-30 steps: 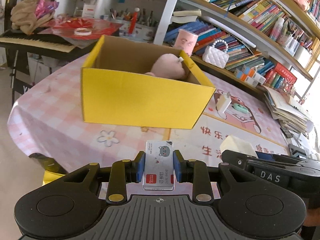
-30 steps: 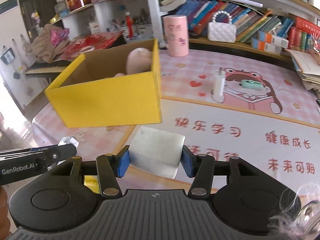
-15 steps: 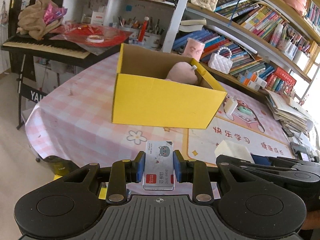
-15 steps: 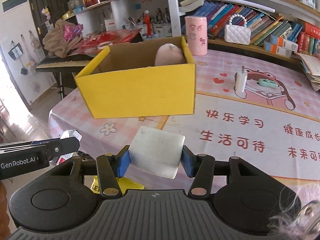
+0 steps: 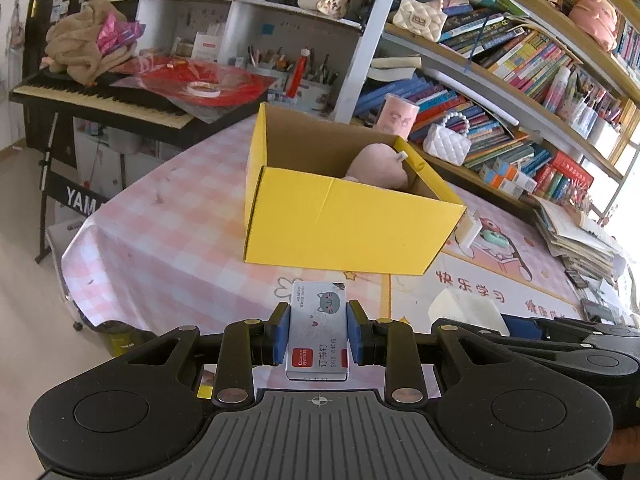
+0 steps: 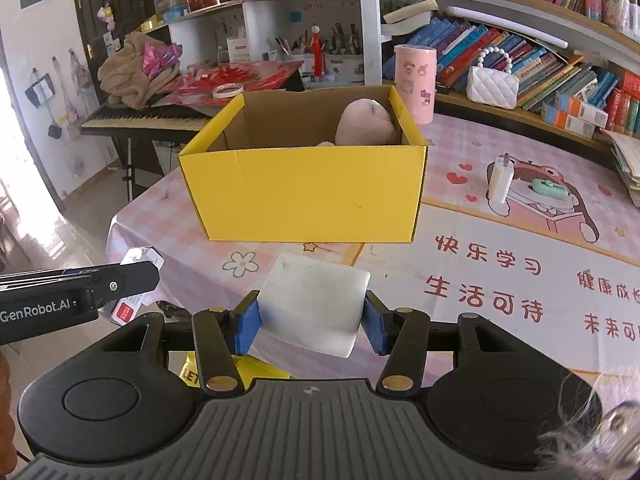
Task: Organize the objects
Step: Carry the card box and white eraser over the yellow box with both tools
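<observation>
My left gripper [image 5: 318, 336] is shut on a small silver staple box [image 5: 318, 330] with a cat face and a red label; it also shows in the right wrist view [image 6: 134, 280]. My right gripper [image 6: 312, 322] is shut on a white square block [image 6: 314, 302], also seen in the left wrist view [image 5: 464, 306]. Both are held above the table's near edge, in front of an open yellow cardboard box [image 5: 348, 224] [image 6: 308, 196]. A pink plush toy [image 5: 378, 168] [image 6: 364, 122] lies in the box's far right corner.
The table [image 6: 500, 272] has a pink checked cloth with a cartoon print. On it to the right stand a white bottle [image 6: 500, 180] and a mint object [image 6: 548, 190]. A pink cylinder [image 6: 414, 84], a white quilted purse [image 6: 492, 88], bookshelves and a keyboard piano [image 5: 100, 100] lie behind.
Both grippers have pulled back and risen from the yellow box, which now looks smaller and farther. Each keeps its hold on its object.
</observation>
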{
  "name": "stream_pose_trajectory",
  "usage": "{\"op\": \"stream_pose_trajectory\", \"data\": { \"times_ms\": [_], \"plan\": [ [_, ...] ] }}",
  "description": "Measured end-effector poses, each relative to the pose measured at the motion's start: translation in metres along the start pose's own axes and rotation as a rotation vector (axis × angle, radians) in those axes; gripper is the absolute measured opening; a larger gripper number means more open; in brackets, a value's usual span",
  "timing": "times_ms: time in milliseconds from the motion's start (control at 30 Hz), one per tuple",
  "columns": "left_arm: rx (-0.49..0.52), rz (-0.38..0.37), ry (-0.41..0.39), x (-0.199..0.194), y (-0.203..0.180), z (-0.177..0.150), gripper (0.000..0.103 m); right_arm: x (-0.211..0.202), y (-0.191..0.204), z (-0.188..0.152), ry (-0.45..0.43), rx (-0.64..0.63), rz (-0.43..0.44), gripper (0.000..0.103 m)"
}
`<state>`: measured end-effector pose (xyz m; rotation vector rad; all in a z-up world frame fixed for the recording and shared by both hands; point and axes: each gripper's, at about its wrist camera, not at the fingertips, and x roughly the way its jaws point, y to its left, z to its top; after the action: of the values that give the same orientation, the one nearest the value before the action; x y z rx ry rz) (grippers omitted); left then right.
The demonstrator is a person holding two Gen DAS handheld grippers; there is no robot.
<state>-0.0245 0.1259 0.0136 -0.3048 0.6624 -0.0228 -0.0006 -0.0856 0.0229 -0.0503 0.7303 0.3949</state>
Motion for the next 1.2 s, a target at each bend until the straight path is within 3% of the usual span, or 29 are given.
{"op": "stream_pose_trajectory", "data": {
  "times_ms": [300, 667, 933, 1200],
  "plan": [
    [0.040, -0.005, -0.034, 0.014, -0.010, 0.017, 0.028, 0.012, -0.007, 0.015, -0.033, -0.020, -0.006, 0.050],
    [0.088, 0.031, -0.157, 0.054, -0.028, 0.085, 0.028, 0.045, -0.028, 0.092, -0.161, -0.088, 0.029, 0.050],
    [0.083, 0.077, -0.137, 0.097, -0.033, 0.107, 0.028, 0.089, -0.047, 0.124, -0.129, -0.122, 0.043, 0.050],
    [0.101, 0.138, -0.070, 0.132, -0.033, 0.107, 0.028, 0.127, -0.052, 0.132, -0.080, -0.175, 0.066, 0.049]
  ]
}}
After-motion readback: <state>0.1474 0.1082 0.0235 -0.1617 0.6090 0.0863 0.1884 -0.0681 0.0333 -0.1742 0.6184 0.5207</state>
